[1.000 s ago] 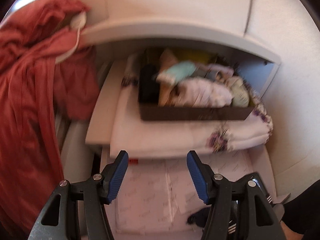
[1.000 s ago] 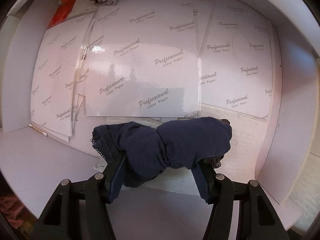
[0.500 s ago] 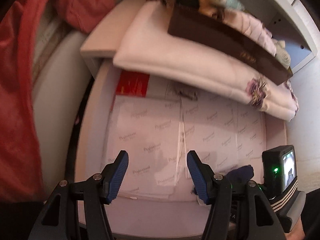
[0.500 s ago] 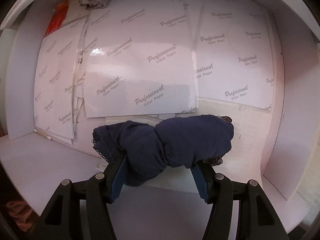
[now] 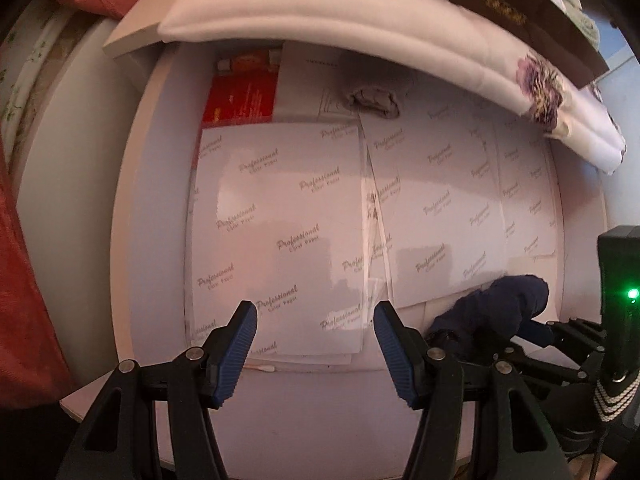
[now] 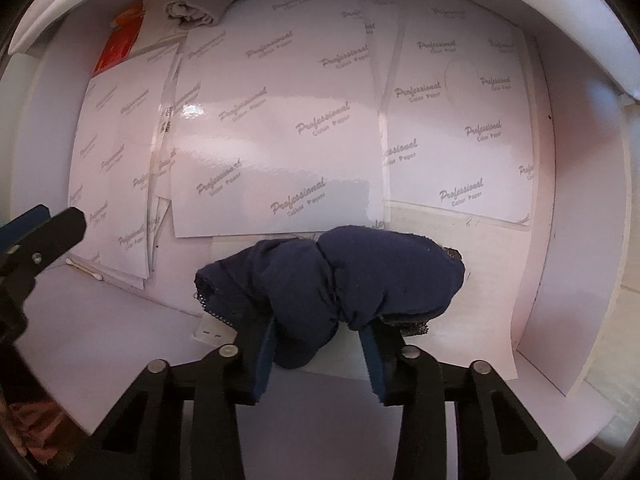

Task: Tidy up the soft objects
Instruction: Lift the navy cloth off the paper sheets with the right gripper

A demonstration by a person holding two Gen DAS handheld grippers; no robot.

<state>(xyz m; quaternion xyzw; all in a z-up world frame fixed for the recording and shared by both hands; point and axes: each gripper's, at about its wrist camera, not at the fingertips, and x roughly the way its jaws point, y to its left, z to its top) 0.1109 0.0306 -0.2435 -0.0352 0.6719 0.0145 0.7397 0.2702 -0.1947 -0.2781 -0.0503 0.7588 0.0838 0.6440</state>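
Right wrist view: white shelf serves as landmark, its floor covered with glossy photo-paper sheets. On its front edge, just before the sheets, lies the navy fabric bundle. Right gripper straddles the bundle; its jaws are closing, pads pinching the pinched middle. Left gripper hangs over the sheets left of the bundle, jaws wide, holding nothing. Step in hand: grasping. The next move likely calls for a firm clamp before lifting clear.
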